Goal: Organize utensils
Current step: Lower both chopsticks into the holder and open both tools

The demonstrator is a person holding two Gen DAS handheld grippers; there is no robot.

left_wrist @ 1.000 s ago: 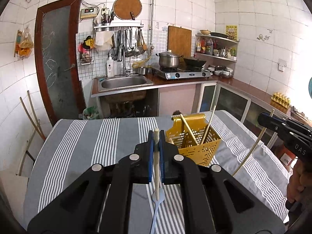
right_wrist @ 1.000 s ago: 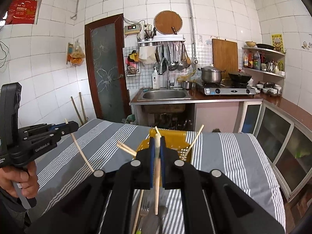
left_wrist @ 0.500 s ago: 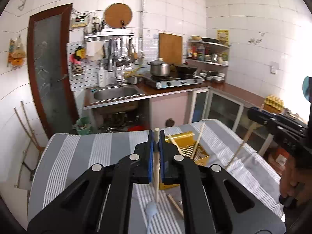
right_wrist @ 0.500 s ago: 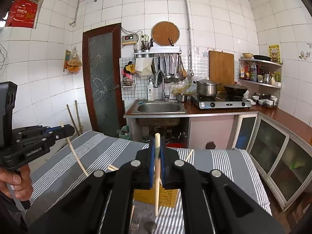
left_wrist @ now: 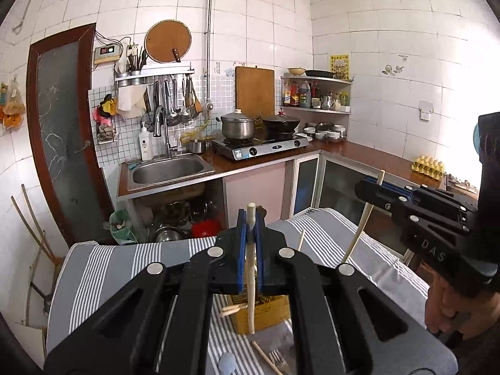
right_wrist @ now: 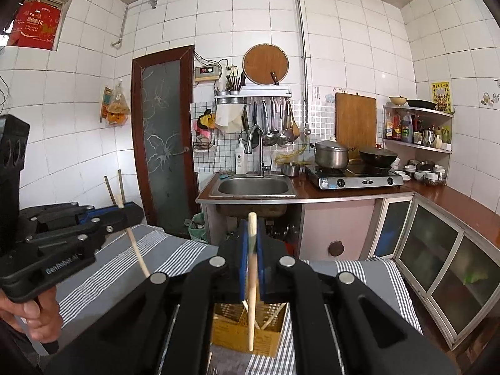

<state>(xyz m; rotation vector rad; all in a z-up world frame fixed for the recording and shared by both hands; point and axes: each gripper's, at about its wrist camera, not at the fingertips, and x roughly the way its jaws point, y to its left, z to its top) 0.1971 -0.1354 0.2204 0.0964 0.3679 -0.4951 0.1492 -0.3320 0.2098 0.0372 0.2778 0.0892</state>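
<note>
Steel sink (right_wrist: 253, 186) set into a brown counter (right_wrist: 450, 200), gas stove (right_wrist: 354, 177) beside it carrying a lidded pot (right_wrist: 331, 153) and black wok (right_wrist: 378, 155). Wooden cutting board (right_wrist: 355, 122) leaning on the tiled wall. Egg tray (left_wrist: 428, 165) on the counter's near end.

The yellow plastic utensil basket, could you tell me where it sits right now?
In the right wrist view, the yellow plastic utensil basket sits on the striped tablecloth, directly below the right gripper.

Yellow basket (right_wrist: 247, 332) — grey-and-white striped tablecloth (right_wrist: 175, 256) — pale wooden chopstick (right_wrist: 252, 281).
</note>
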